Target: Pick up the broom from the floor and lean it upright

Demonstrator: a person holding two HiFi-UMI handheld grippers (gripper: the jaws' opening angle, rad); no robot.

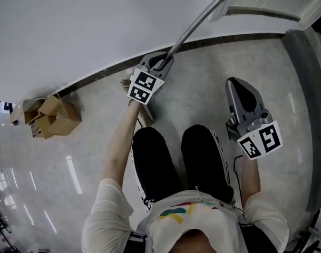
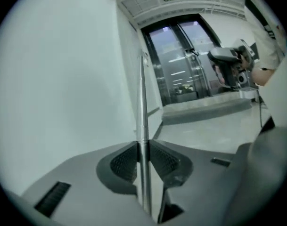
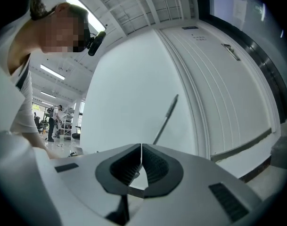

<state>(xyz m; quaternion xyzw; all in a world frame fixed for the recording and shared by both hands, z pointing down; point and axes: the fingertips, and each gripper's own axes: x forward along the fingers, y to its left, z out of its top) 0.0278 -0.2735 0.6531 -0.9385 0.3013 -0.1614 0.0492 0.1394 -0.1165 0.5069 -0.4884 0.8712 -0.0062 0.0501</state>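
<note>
The broom's metal handle [image 1: 202, 17] slants up to the right against the white wall, and its bristle head [image 1: 145, 115] hangs just below my left gripper [image 1: 161, 62]. That gripper is shut on the handle low down; in the left gripper view the pole [image 2: 142, 102] stands upright, pinched between the two ribbed pads of the left gripper [image 2: 143, 147]. My right gripper [image 1: 236, 83] is held apart to the right, over the floor, shut with nothing in it. In the right gripper view the right gripper [image 3: 141, 147] has its pads together, and the handle [image 3: 166, 119] leans on the wall beyond.
Small cardboard boxes [image 1: 49, 117] sit by the dark baseboard [image 1: 97, 77] at left. A white panelled door [image 3: 228, 79] is at right of the wall. Glass doors [image 2: 181, 60] show down the hall. The person's legs [image 1: 176, 157] stand below both grippers.
</note>
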